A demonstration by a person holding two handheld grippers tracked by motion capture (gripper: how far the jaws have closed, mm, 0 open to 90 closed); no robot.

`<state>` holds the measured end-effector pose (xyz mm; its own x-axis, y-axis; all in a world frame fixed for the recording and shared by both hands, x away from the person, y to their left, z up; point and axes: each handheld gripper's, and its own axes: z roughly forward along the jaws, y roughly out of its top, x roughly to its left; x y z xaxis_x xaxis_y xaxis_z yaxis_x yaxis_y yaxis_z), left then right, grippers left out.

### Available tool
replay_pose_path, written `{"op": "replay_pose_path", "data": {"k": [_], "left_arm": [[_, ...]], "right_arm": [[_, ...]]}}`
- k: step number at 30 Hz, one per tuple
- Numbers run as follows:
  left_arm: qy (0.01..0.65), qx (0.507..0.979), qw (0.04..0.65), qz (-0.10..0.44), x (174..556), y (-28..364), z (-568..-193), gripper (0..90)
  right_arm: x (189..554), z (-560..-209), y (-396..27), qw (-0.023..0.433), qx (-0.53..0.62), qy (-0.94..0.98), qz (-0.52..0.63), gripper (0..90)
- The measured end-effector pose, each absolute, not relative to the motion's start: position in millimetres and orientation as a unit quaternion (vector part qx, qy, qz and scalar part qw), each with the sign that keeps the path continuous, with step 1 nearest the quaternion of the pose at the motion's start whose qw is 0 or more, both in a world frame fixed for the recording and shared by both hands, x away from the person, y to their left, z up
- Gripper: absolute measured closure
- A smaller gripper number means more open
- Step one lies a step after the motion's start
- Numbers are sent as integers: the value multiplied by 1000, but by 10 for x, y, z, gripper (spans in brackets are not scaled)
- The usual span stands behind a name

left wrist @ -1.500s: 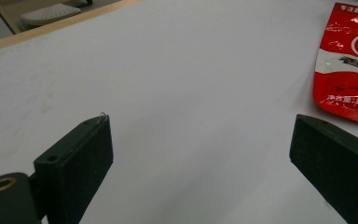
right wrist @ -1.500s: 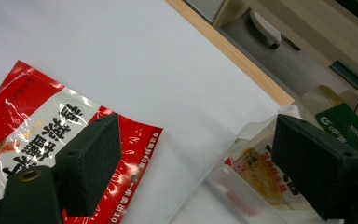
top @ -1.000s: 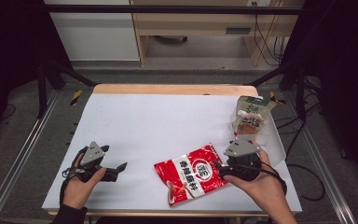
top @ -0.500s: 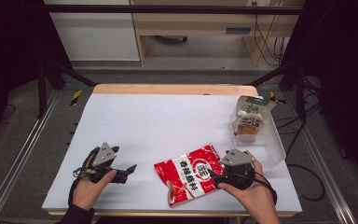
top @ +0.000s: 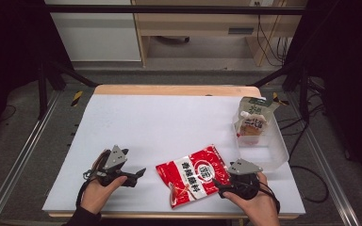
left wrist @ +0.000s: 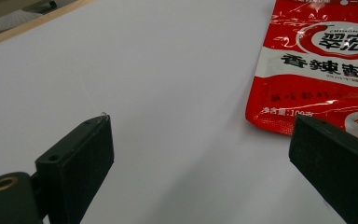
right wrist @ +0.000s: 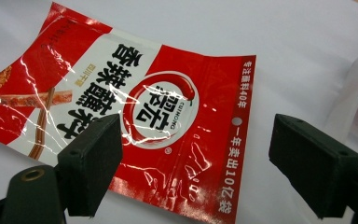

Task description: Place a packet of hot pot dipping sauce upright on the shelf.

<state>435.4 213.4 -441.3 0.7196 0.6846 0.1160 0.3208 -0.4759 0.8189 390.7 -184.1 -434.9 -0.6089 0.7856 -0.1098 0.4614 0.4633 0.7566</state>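
Both claws stand spread with nothing between their jaws. Right gripper (top: 222, 184) sits low at the near right of the table, its jaws wide apart and pointing left at the red seasoning packet (top: 193, 175); in the right gripper view (right wrist: 191, 172) the packet (right wrist: 135, 112) lies flat just past the jaws, its edge under the left jaw and reaching toward the gap, not pinched. Left gripper (top: 139, 173) rests at the near left, jaws parted and aimed right; in the left gripper view (left wrist: 200, 154) the packet's (left wrist: 321, 70) corner lies beyond the right jaw, with bare white surface between the two jaws.

Out from the packet, a clear plastic tray (top: 273, 150) stands at the right edge of the white table (top: 169, 122), holding an upright pouch (top: 252, 125). Each gripper is held by a hand: left hand (top: 96, 193), right hand (top: 254, 205).
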Motion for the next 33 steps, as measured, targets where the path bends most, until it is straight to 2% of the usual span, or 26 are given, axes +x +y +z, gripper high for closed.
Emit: {"op": "replay_pose_path", "data": {"k": [13,23,33], "left_arm": [[296,837,405,219,4348,2104,-4438,64],[295,837,407,217,4343,2085,-4442,63],[296,836,408,215,4352,2100,-4440,63]], "right_arm": [[3963,-4596,-1886,193,411,833,317,135],[3999,-4675,-1907,159,416,834,325,136],[4036,-4704,-1895,143,427,834,320,144]]}}
